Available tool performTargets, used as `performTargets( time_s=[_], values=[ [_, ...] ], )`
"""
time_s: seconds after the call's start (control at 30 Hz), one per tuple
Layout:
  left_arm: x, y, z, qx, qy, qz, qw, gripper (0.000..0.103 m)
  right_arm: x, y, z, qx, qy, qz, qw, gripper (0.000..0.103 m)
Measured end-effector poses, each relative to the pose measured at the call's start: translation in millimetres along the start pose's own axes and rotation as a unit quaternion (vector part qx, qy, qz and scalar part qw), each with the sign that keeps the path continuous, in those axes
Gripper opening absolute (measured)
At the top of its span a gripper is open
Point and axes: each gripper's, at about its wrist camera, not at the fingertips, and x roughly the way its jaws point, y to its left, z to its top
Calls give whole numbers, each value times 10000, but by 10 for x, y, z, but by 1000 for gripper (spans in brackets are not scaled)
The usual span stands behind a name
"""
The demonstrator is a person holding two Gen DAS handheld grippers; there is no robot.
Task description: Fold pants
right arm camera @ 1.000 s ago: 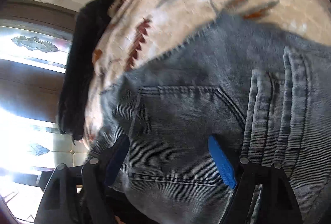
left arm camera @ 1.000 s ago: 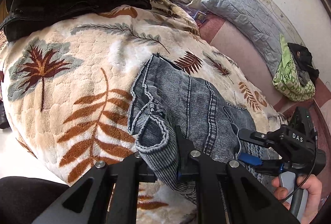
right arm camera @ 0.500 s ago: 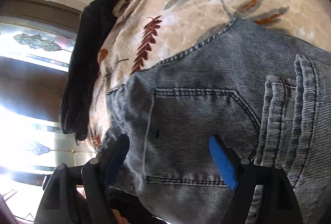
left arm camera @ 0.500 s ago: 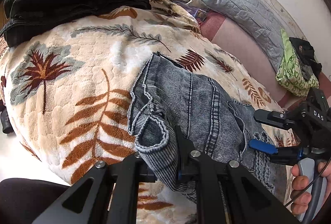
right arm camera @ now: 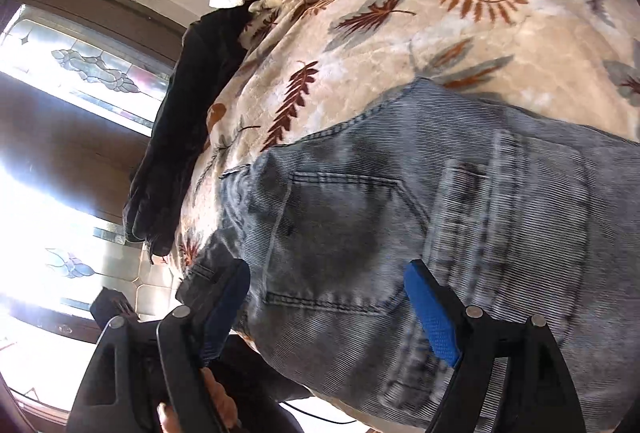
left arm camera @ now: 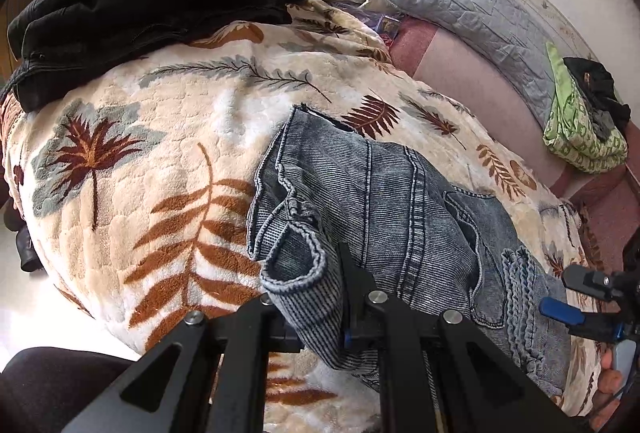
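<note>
Since a second ago the right tool point(left arm camera: 576, 297) has drawn away from the faded grey-blue denim pants point(left arm camera: 400, 217) toward the right edge of the left wrist view, and it now hangs just off the pants' bunched, ribbed end. Its blue-padded jaws stand spread wide — released, with nothing pressed between them. In its own view the right tool point(right arm camera: 328, 309) hovers over the pants point(right arm camera: 440, 217), the stitched back pocket lying between and beyond the two pads, which are apart from the cloth.

The left tool point(left arm camera: 320, 313) has not shifted. It is clenched on a fold of the pants: a hemmed edge curls up out of its narrow jaws, and the denim trails from there across to the right.

The pants lie crumpled on the cream plush blanket with rust and grey leaf print point(left arm camera: 160, 161) that covers the bed. Beyond the pants, at the blanket's far edge, rests a folded black garment point(left arm camera: 152, 17). To the right of the pants and further back — off the blanket — a quilted grey pillow point(left arm camera: 472, 17) leans against the wall, with a green patterned cloth point(left arm camera: 580, 137) heaped near it.

A hand point(left arm camera: 610, 381) grips the right tool's handle below the pants' ribbed end.
</note>
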Motion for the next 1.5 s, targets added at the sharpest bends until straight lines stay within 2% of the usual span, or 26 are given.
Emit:
performTargets(
  time_s=[0.07, 0.17, 0.2, 0.27, 0.3, 0.4, 0.47, 0.57, 0.63, 0.7, 0.77, 0.87, 0.9, 0.97, 1.0, 1.07, 1.1, 1.13, 1.17, 1.2, 1.27, 1.37, 1.43, 1.47, 1.5],
  values=[
    [-23, -32, 7, 67, -34, 38, 10000, 12, -142, -175, -117, 53, -91, -30, 9999, 83],
    [-53, -88, 29, 180, -62, 119, 9997, 12, -226, -354, -236, 224, -53, 244, 9994, 83],
    [-70, -111, 36, 220, -73, 146, 9996, 12, -219, -395, -265, 238, -37, 324, 9992, 83],
    [-107, -175, 60, 306, -108, 218, 9992, 12, -49, -518, -298, 315, 239, 174, 9991, 83],
    [-129, -219, 77, 371, -124, 264, 9989, 12, -15, -573, -313, 399, 206, 267, 9986, 83],
    [-242, -398, 129, 672, -256, 391, 9966, 12, -230, -625, -318, 484, -128, 828, 9953, 83],
    [-343, -565, 175, 862, -400, 432, 9945, 11, -434, -701, -318, 528, -555, 862, 9933, 83],
    [-525, -914, 213, 1210, -669, 381, 9897, 10, -517, -933, -346, 702, -605, 882, 9918, 83],
    [-669, -1228, 196, 1554, -896, 284, 9834, 10, -570, -1119, -413, 931, -736, 952, 9884, 83],
    [-807, -1609, 139, 1966, -1132, 126, 9738, 10, -698, -1255, -438, 1151, -991, 1110, 9821, 83],
    [-920, -2011, 10, 2420, -1311, -96, 9613, 10, -911, -1360, -425, 1284, -1432, 1216, 9738, 83],
    [-961, -2582, -336, 3125, -1319, -492, 9394, 9, -1226, -1643, -457, 1675, -2065, 1280, 9555, 83],
    [-909, -2746, -487, 3349, -1224, -584, 9324, 9, -1313, -1761, -493, 1871, -2259, 1265, 9476, 83],
    [-653, -3016, -818, 3719, -773, -694, 9225, 10, -1475, -1987, -570, 2291, -2608, 1247, 9295, 83],
    [-434, -3124, -1014, 3934, -372, -708, 9159, 10, -1543, -2100, -617, 2471, -2746, 1239, 9210, 83],
    [56, -3254, -1449, 4353, 702, -627, 8953, 10, -1636, -2275, -701, 2763, -2908, 1199, 9081, 83],
    [172, -3253, -1620, 4476, 887, -525, 8883, 10, -1710, -2368, -753, 2872, -2952, 1188, 9035, 83],
    [97, -3262, -1718, 4675, 534, -468, 8811, 11, -1723, -2416, -779, 2946, -2962, 1173, 9010, 83],
    [6, -3291, -1752, 4831, 382, -429, 8737, 12, -1767, -2473, -806, 2981, -2940, 1180, 9005, 83],
    [-73, -3301, -1712, 4805, 419, -526, 8744, 15, -1768, -2488, -814, 2983, -2913, 1189, 9011, 83],
    [-253, -3274, -1493, 4517, 491, -963, 8856, 15, -1808, -2504, -827, 2865, -2843, 1145, 9077, 83],
    [-651, -3098, -1197, 4203, 41, -1233, 8989, 16, -1813, -2348, -740, 2510, -2826, 1067, 9197, 83],
    [-907, -2824, -973, 3813, -303, -1389, 9135, 30, -1776, -2157, -678, 2182, -2743, 1173, 9292, 83],
    [-974, -2677, -850, 3589, -499, -1265, 9234, 48, -1763, -2048, -643, 1998, -2621, 1398, 9337, 83],
    [-1010, -2522, -737, 3339, -710, -1056, 9340, 56, -1753, -1924, -611, 1809, -2476, 1579, 9386, 83]
  ],
)
